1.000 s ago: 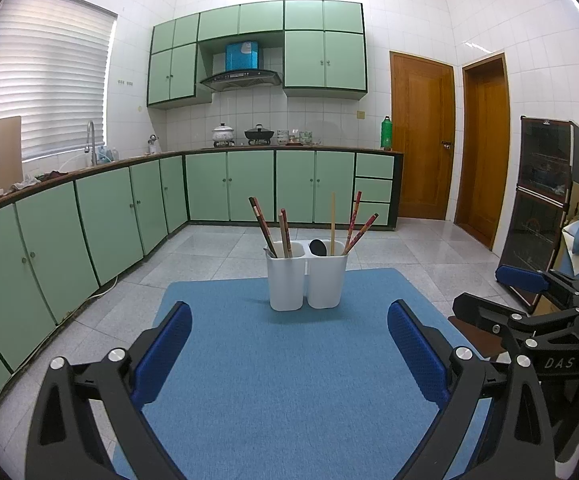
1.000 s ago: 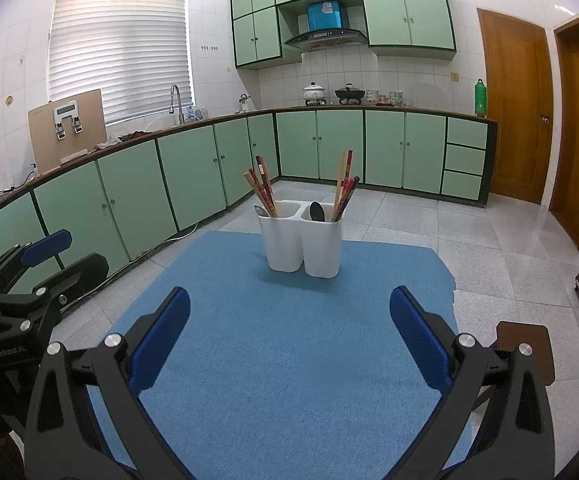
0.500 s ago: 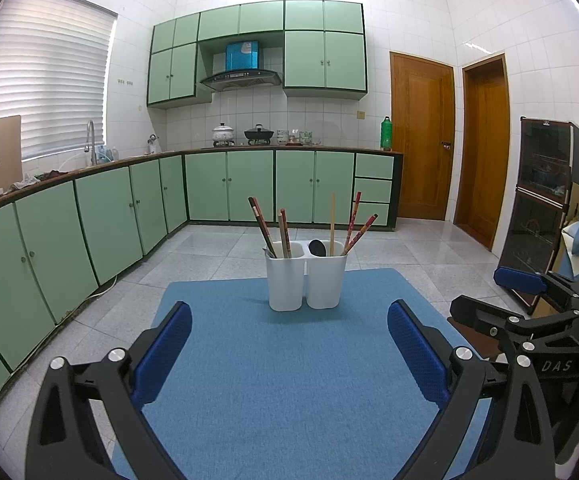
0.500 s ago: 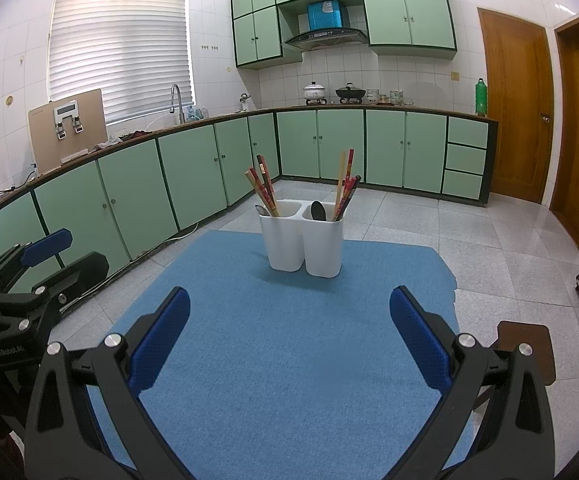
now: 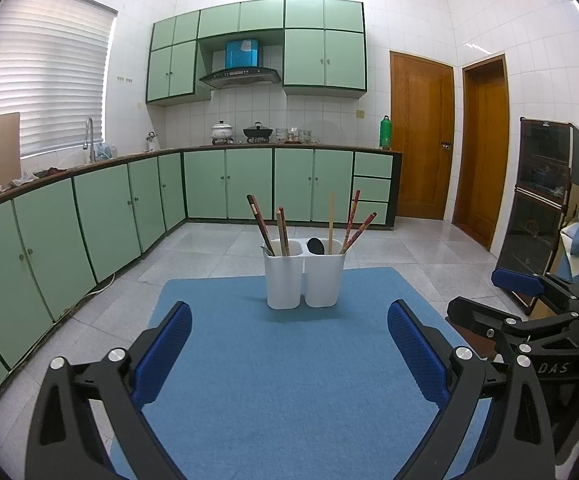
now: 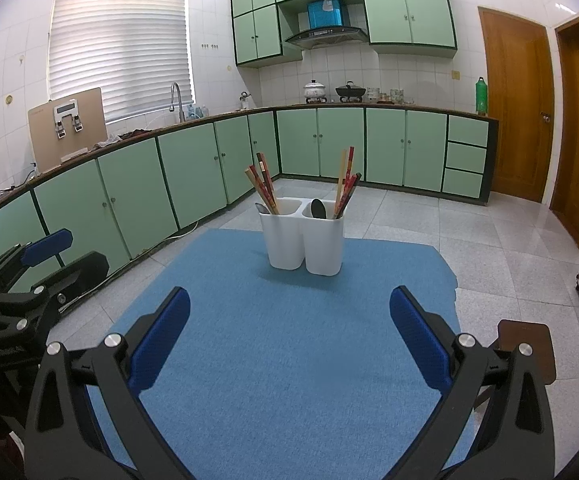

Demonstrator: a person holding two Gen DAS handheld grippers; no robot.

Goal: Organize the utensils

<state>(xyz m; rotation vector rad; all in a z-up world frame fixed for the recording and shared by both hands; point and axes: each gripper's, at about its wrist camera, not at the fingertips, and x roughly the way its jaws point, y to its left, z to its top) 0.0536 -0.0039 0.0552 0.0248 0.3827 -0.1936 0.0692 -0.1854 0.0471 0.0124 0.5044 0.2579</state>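
Holder (image 5: 304, 278) stands upright at far end of mat (image 5: 289, 360); chopsticks (image 5: 263, 226) and spoon (image 5: 316, 245) sit in both compartments. No utensils lie loose, so sorting appears complete. Left claw (image 5: 289, 356) and right claw (image 6: 289, 344): wide open, empty, well short of holder

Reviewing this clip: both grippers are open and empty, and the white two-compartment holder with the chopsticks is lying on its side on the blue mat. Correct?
Not quite. The white holder stands upright on the blue mat, chopsticks sticking up, as the left wrist view shows. The left gripper and right gripper are indeed open and empty.
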